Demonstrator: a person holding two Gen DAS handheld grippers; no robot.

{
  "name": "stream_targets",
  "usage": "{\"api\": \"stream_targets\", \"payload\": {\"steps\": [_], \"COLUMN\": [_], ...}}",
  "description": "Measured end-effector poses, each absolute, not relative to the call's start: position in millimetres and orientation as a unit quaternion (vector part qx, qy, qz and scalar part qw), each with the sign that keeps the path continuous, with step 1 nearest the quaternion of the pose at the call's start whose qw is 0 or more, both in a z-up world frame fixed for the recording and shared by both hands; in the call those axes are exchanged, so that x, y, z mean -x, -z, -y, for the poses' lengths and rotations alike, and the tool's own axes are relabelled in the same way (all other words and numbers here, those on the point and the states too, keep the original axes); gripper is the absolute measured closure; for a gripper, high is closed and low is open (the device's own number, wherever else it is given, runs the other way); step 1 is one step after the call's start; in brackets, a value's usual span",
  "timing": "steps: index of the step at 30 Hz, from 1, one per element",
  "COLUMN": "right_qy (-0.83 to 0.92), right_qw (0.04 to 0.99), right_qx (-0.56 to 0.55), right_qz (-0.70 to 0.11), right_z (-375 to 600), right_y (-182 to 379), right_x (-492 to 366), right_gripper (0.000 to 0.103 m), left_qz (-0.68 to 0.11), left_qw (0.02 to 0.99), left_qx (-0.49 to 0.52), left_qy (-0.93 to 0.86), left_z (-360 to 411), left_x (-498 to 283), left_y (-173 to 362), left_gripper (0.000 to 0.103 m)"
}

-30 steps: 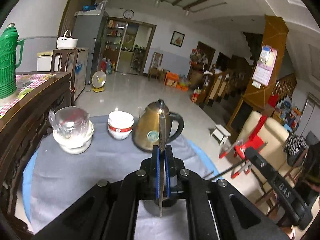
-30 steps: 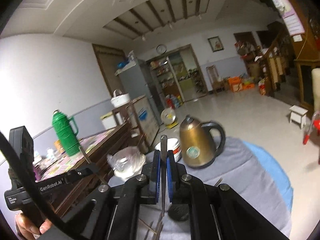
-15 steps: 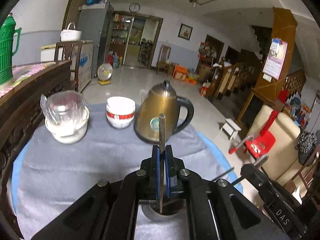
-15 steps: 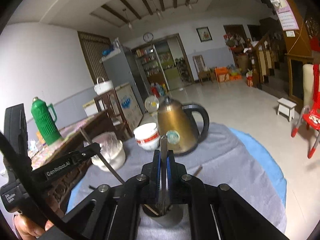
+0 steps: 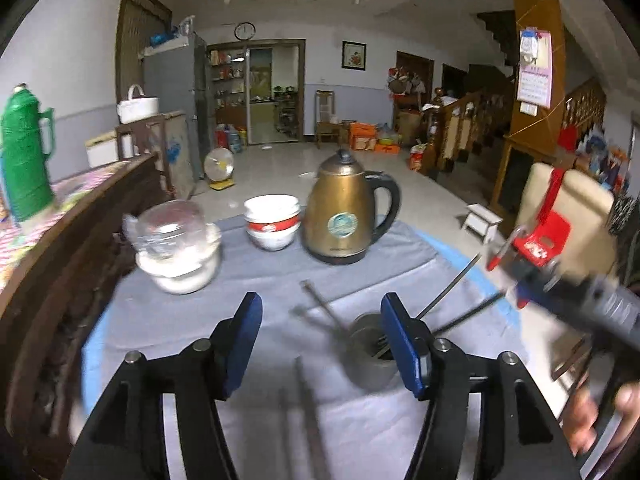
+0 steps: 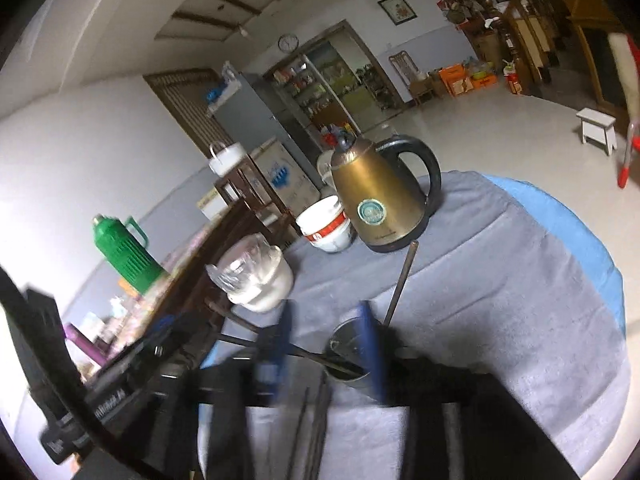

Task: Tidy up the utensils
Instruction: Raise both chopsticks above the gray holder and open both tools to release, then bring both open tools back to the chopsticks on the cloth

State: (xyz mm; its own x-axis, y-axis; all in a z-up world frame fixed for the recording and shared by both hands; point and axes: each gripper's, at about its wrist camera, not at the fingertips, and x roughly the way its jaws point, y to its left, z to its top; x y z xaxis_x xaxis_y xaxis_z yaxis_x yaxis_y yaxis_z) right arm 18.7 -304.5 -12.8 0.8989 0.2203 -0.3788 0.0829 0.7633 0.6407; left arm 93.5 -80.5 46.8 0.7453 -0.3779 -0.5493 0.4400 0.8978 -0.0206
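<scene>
A dark round holder (image 5: 370, 360) stands on the grey cloth with several thin dark chopsticks (image 5: 322, 308) leaning out of it. My left gripper (image 5: 322, 340) hangs just above and in front of it. Its blue-padded jaws are opening, and nothing is pressed between them. Two more chopsticks (image 5: 308, 408) lie loose on the cloth below it. In the right wrist view the holder (image 6: 346, 340) sits by the right pad of my right gripper (image 6: 326, 344). That gripper is blurred, its jaws opening and gripping nothing. One chopstick (image 6: 402, 280) juts up from the holder.
Behind the holder stand a gold kettle (image 5: 344, 216), stacked white bowls (image 5: 273, 220) and a glass jar on a white bowl (image 5: 176, 248). A dark wooden sideboard (image 5: 60, 264) with a green thermos (image 5: 24, 152) borders the left. The blue table edge (image 6: 580, 240) curves along the right.
Both grippers sank toward the holder and went from shut on a chopstick each to open. The two chopsticks now stand in the holder.
</scene>
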Motion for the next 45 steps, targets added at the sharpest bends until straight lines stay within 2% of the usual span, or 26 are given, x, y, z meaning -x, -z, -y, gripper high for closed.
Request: {"api": "stream_targets", "payload": {"steps": [8,10,11,13,18,19,22,29,40,42,45], "right_qy": [-0.037,-0.038,-0.044,-0.060,-0.078,-0.081,-0.095,-0.114,-0.096,-0.091,-0.078], "right_qw": [0.915,0.917,0.918,0.915,0.887,0.881,0.861,0.835,0.832,0.832,0.836], "right_qx": [-0.369,-0.359,-0.348,-0.332,-0.293,-0.285,-0.272,-0.245,-0.212,-0.211,-0.195], "right_qz": [-0.160,-0.167,-0.186,-0.221,-0.348,-0.370,-0.418,-0.480,-0.503,-0.505,-0.507], "right_z": [311,305,298,283,227,216,190,148,128,131,136], "right_y": [17,22,26,38,92,104,132,166,178,178,180], "right_x": [40,47,47,44,5,-4,-29,-74,-90,-88,-85], "right_gripper": [0.031,0.040,0.044,0.058,0.069,0.074,0.080,0.080,0.080,0.082,0.092], "left_qz": [-0.360,-0.386,-0.401,-0.439,-0.514,-0.518,-0.516,-0.517,-0.520,-0.526,-0.534], "left_qw": [0.917,0.908,0.902,0.885,0.843,0.840,0.840,0.843,0.836,0.830,0.818], "left_qx": [-0.047,-0.044,-0.041,-0.034,-0.016,-0.017,-0.027,-0.008,-0.010,-0.011,-0.013], "left_qy": [0.166,0.158,0.155,0.150,0.156,0.161,0.166,0.149,0.173,0.187,0.212], "left_z": [8,-3,-7,-14,-14,-13,-13,-28,-22,-15,-4], "left_x": [-83,-84,-84,-86,-79,-77,-73,-77,-77,-75,-72], "left_y": [6,26,37,64,116,120,124,123,123,124,127], "left_gripper": [0.038,0.038,0.038,0.038,0.038,0.038,0.038,0.038,0.038,0.038,0.038]}}
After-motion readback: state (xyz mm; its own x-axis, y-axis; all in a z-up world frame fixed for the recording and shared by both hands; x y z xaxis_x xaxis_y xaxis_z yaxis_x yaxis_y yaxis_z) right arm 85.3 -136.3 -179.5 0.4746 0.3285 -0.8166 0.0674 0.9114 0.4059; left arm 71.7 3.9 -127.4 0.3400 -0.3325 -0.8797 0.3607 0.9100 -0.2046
